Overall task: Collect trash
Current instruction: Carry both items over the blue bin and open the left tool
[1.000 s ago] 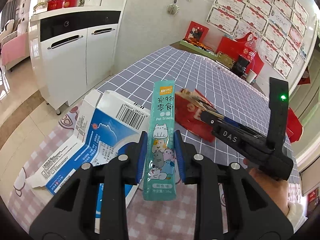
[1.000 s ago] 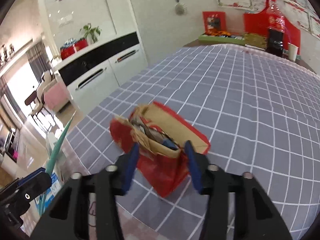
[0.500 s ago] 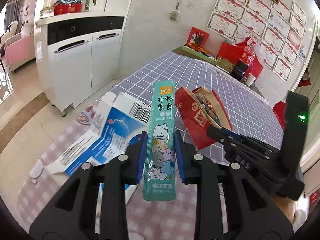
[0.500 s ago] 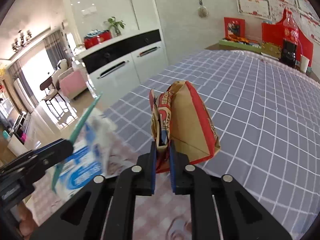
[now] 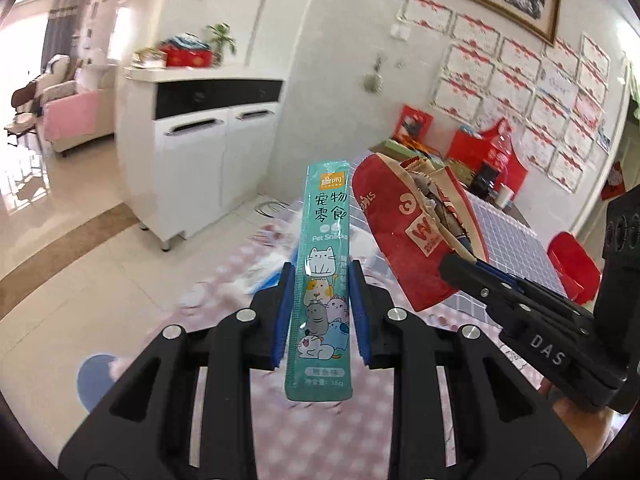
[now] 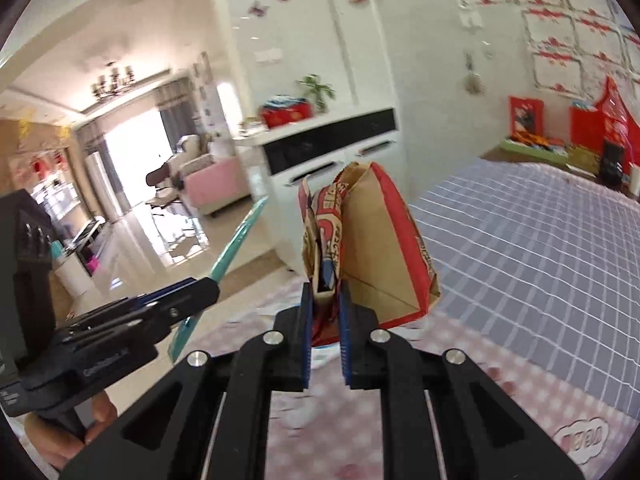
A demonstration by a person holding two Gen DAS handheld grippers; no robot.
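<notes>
- On the far left stands a white cabinet (image 5: pixel 200 168) against the wall, with a red box (image 5: pixel 188 57) and a small green plant (image 5: pixel 222 38) on its top.
- The left gripper (image 5: pixel 320 312) is clamped on a teal pet snack sachet (image 5: pixel 325 280). The sachet stands upright between the two blue pads (image 5: pixel 282 316), and both its top and its bottom end stick out of the grip.
- The sachet is held up in the air, above the pink checked part of the tablecloth (image 5: pixel 320 440).
- Just to the right of the sachet hangs a red paper bag (image 5: pixel 404 232), tilted, with crumpled wrappers showing in its open mouth. The sachet and the bag are near each other, but I cannot tell if they touch.
- The right gripper (image 6: pixel 325 336) is closed on the lower edge of this red paper bag (image 6: pixel 376 240) and holds it up, off the table.
- In the right wrist view the left gripper (image 6: pixel 152 320) appears at the left side, and the sachet (image 6: pixel 236 240) is seen edge-on as a thin teal strip.
- Further right the table (image 6: pixel 540 260) carries a grey-blue grid cloth.
</notes>
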